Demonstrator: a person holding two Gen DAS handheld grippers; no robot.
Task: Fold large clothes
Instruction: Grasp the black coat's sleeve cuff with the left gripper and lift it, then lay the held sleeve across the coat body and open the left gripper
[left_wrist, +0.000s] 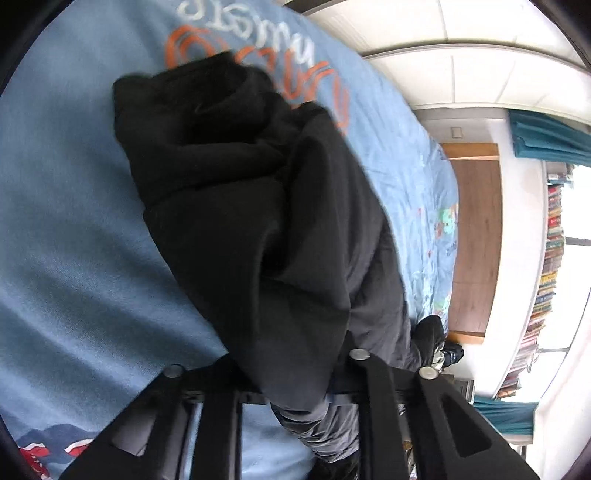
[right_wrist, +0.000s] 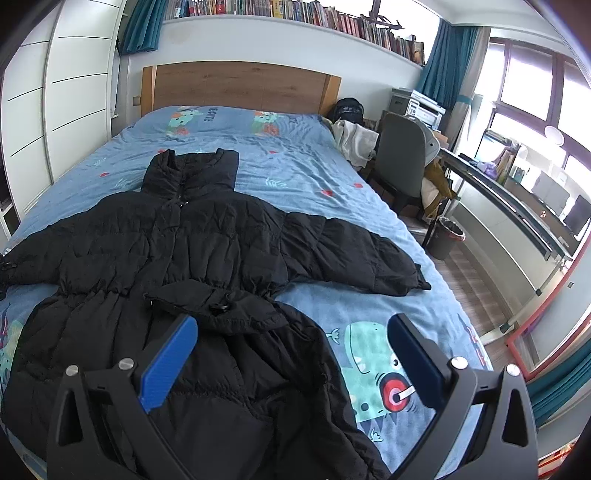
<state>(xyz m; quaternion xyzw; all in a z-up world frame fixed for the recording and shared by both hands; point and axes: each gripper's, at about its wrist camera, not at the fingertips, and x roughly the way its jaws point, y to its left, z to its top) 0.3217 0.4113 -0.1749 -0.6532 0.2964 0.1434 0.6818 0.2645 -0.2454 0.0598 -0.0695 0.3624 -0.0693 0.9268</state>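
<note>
Black quilted coat (right_wrist: 207, 251) lay on a blue bedspread (right_wrist: 303, 170) printed with teal monsters; curtains (right_wrist: 441, 62) were teal.

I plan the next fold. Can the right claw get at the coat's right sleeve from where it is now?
Probably yes. The right claw is open above the black coat, and the sleeve lies flat on the blue bedspread ahead, with nothing on it or between.

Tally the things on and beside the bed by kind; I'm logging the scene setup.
Black puffer coat: 1
Grey chair: 1
Waste bin: 1
Black backpack: 1
Total: 4
</note>
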